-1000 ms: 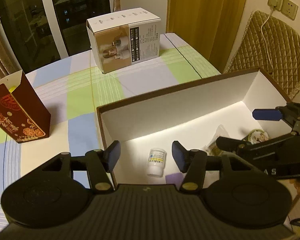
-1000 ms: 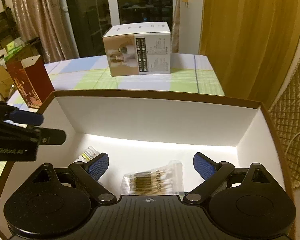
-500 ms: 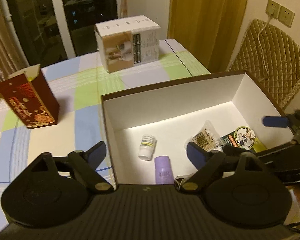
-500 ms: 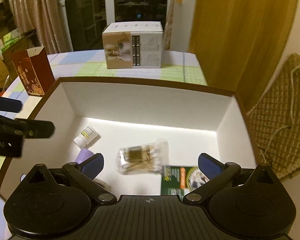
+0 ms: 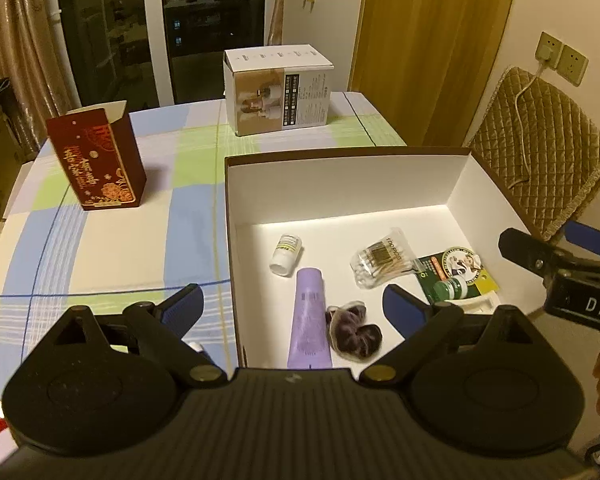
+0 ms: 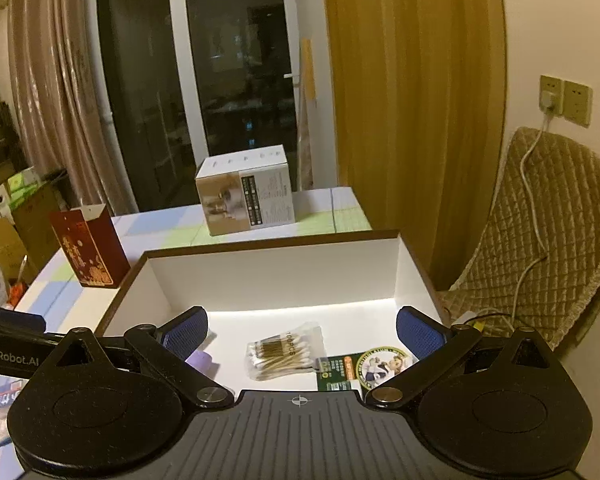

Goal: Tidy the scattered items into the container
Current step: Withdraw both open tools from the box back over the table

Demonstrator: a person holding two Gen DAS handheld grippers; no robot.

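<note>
Evidently, stage: we judged the tidying nearly finished, since both tongs hung empty over a filled box
Left tongs [image 5: 293, 307]: we held them spread wide, gripping nothing, above the near left wall of the container [image 5: 340, 176]
Right tongs [image 6: 302, 333]: we held them equally wide and empty, above the container's near edge
Purple tube [image 5: 310, 320]: it lay flat on the box floor just ahead of the left tongs, between their fingers
Dark scrunchie [image 5: 354, 332]: it sat touching the tube's right side
White pill bottle [image 5: 286, 255]: it lay on its side further ahead of the left tongs
Cotton swab bag [image 6: 286, 354]: it lay between the right tongs' fingers, ahead of them
Green card pack [image 6: 364, 366]: it lay beside the swabs, toward the right finger
Red box [image 5: 96, 160] and white carton [image 5: 278, 88]: they stood upright on the checked tablecloth [image 5: 112, 240], well ahead and outside the container; we took them as not part of the clutter
Leftover: something small showed at the left tongs' lower left, too hidden to name
</note>
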